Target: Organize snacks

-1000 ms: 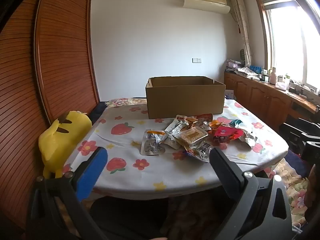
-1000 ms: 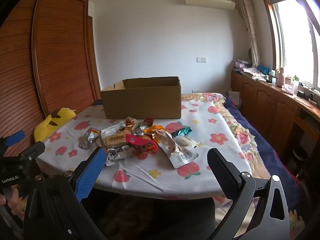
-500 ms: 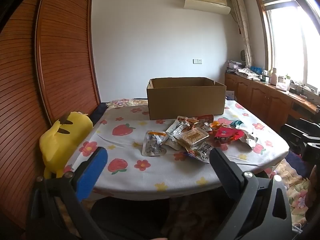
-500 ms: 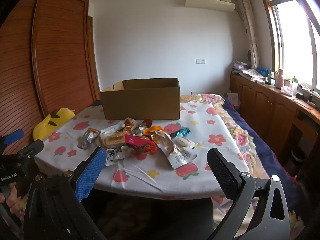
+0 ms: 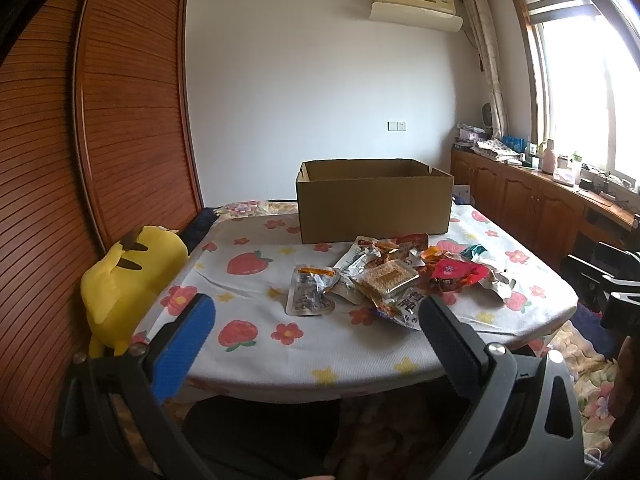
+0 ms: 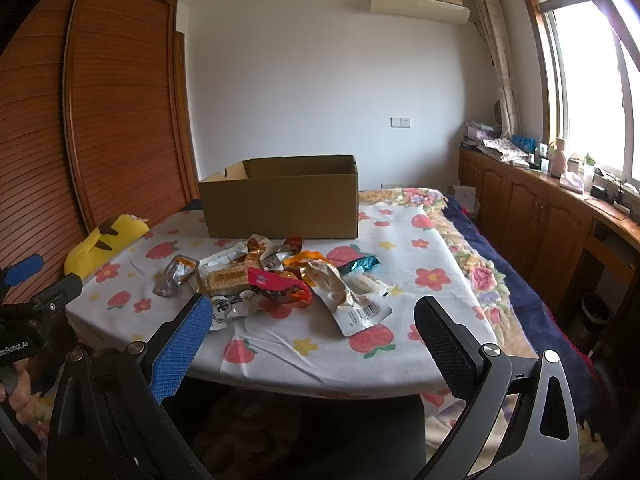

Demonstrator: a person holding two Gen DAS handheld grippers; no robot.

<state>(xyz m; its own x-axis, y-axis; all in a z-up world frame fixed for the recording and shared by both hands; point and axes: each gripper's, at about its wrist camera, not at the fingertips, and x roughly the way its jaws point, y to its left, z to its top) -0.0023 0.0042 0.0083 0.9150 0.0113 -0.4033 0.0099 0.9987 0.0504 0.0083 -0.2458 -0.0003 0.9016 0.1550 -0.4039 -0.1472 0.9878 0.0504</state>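
Observation:
A heap of snack packets (image 5: 394, 278) lies on the flowered tablecloth (image 5: 256, 312), in front of an open cardboard box (image 5: 374, 208). The heap (image 6: 276, 280) and the box (image 6: 280, 208) also show in the right wrist view. A silver packet (image 5: 310, 295) lies at the heap's left edge. My left gripper (image 5: 316, 320) is open and empty, held short of the table's near edge. My right gripper (image 6: 312, 320) is open and empty, also short of the near edge.
A yellow plush toy (image 5: 128, 280) sits at the table's left edge by a wooden slatted wardrobe (image 5: 80, 160). A wooden counter (image 6: 560, 208) with clutter runs along the window on the right. The left gripper shows at the left of the right wrist view (image 6: 24, 272).
Both views have tilted down a little, so the table and box sit lower in frame. The snacks and box have not moved. Both grippers stay open.

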